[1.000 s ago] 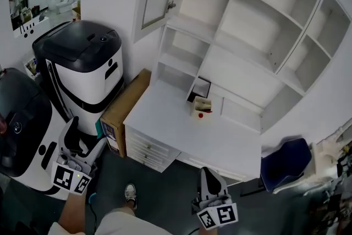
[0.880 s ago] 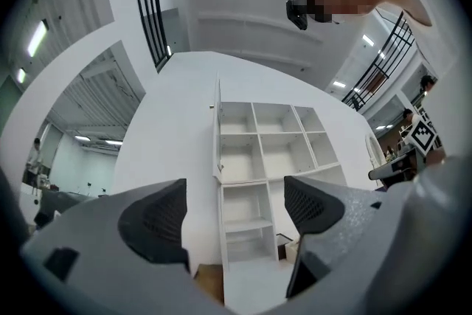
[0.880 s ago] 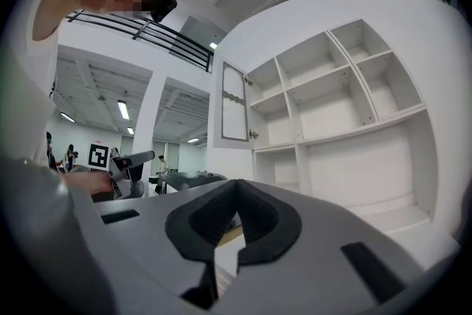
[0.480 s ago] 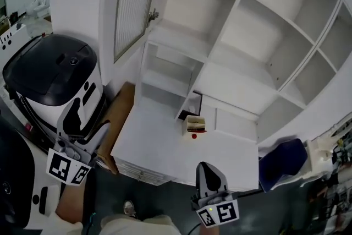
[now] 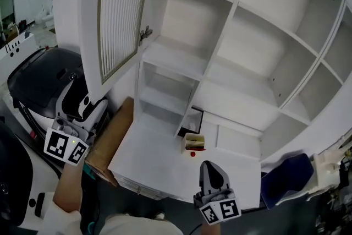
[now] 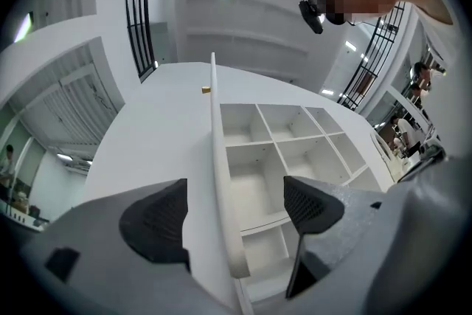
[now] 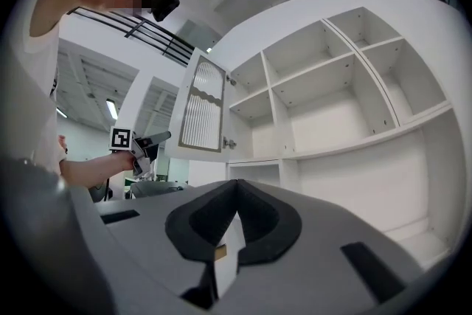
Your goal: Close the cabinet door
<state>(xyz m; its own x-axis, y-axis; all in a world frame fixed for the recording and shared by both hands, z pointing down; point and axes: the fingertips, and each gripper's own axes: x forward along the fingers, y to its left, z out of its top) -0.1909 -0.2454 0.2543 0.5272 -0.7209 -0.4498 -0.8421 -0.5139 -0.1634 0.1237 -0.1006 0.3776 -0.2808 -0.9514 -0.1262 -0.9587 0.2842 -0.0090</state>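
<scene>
The white cabinet door [image 5: 118, 14] with a ribbed glass panel stands swung open at the upper left, its small metal knob [image 5: 146, 33] on the inner side. My left gripper [image 5: 87, 97] is open and raised just below the door's lower outer corner, not touching it. In the left gripper view the door's edge [image 6: 223, 181] runs between the two open jaws of the left gripper [image 6: 236, 214]. My right gripper [image 5: 210, 168] is shut and empty, low over the desk's front edge. The right gripper view shows the right gripper [image 7: 236, 195] shut and the door [image 7: 200, 107] beyond it.
Open white shelves [image 5: 242, 58] fill the wall above a white desk [image 5: 159, 162]. On the desk are a small box [image 5: 193, 142] and a dark frame [image 5: 192, 120]. A black-and-white machine [image 5: 38, 71] and a cardboard box [image 5: 113, 132] stand at left, a blue chair [image 5: 289, 181] at right.
The view has closed in on the cabinet. My left gripper has risen from low beside the machine up toward the open door. The right gripper has stayed low and shut.
</scene>
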